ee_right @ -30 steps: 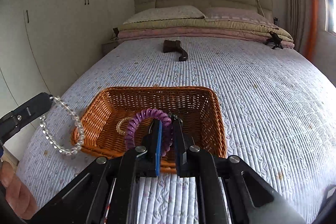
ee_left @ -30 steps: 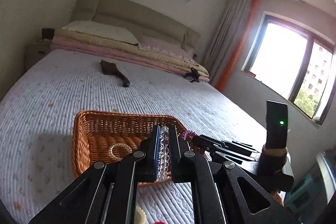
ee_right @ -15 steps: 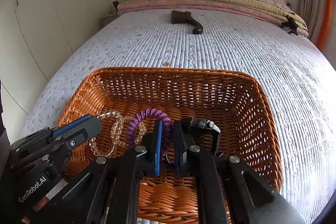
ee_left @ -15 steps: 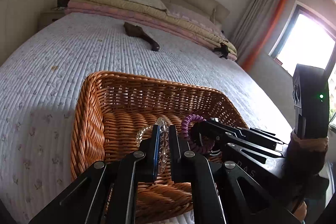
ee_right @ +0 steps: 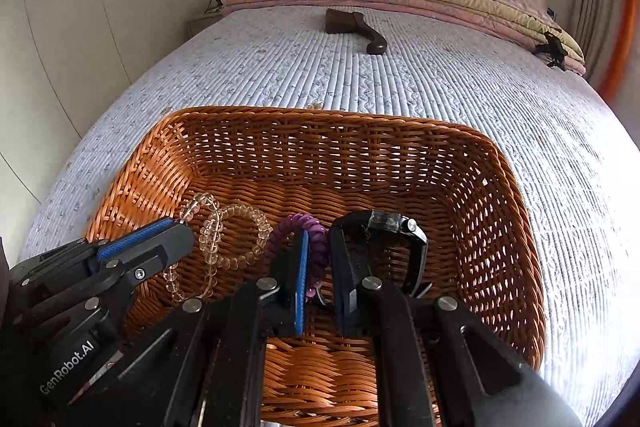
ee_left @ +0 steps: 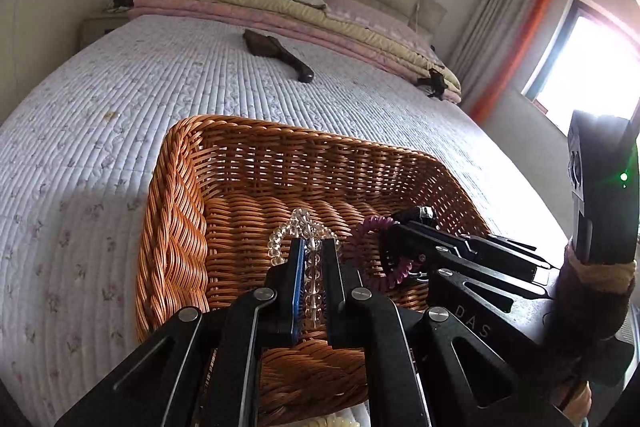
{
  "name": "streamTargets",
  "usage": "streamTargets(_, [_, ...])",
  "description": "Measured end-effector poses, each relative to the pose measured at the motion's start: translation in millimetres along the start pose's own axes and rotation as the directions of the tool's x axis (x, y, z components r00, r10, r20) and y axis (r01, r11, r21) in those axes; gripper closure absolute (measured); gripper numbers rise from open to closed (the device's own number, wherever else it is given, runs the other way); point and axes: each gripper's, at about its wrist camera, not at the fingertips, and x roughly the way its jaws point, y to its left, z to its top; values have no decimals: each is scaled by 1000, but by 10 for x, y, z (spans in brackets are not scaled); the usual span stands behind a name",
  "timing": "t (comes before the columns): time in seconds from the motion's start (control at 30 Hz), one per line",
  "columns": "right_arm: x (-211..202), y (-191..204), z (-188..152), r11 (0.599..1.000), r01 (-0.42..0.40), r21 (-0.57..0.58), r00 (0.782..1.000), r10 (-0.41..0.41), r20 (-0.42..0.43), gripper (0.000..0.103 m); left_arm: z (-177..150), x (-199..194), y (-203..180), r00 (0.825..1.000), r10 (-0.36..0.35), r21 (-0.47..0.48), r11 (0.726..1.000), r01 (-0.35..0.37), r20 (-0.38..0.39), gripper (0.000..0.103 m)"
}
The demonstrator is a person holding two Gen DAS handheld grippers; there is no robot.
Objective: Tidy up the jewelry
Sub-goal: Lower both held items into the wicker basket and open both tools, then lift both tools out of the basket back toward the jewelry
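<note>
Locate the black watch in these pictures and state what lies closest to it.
In the right wrist view, the black watch lies inside the wicker basket, just right of the right tool, which is shut on the purple coil bracelet beside it.

We see the right tool (ee_right: 318, 251) pressed closed on a purple spiral band (ee_right: 316, 227), low inside the wicker basket (ee_right: 500, 227) on the bed (ee_right: 440, 83). Just right of it, a black watch (ee_right: 394, 223) lies on the basket floor. At the left, the left tool (ee_right: 176, 227) grips a clear bead bracelet (ee_right: 212, 247), which droops beside a beige bead ring (ee_right: 256, 223). A dark wooden brush (ee_right: 352, 25) lies far up the bed.
</note>
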Motion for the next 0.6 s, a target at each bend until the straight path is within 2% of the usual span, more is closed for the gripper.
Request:
streamTargets(0.07, [-45,-22,-18,1000,-11,9,1000,10,4,91,8,-21,-2,1000,-11,3,1000,11,-5,89])
streamTargets(0.17, [-165,-85,-66,999,-23,27,1000,22,21,88,-6,-94,-53,1000,10,27,1000,-10,5,71])
streamTargets(0.2, [-218,-104,-84,999,-34,32,999,33,34,85,-11,-140,-77,1000,26,35,999,-27,13,54])
streamTargets(0.23, [-283,-123,-108,999,-40,36,998,39,48,82,-20,-185,-99,999,41,42,998,-42,25,44])
streamTargets(0.3, [-437,-165,-165,998,-33,44,997,30,74,76,-36,-301,-155,998,44,63,997,-47,40,44])
streamTargets(0.4, [-731,-219,-264,997,-52,49,990,45,135,75,-76,-585,-274,997,24,99,995,-32,75,44])
streamTargets(0.6, [-1567,-360,-626,998,-48,50,952,31,305,59,-328,-1433,-430,977,-34,147,989,2,213,43])
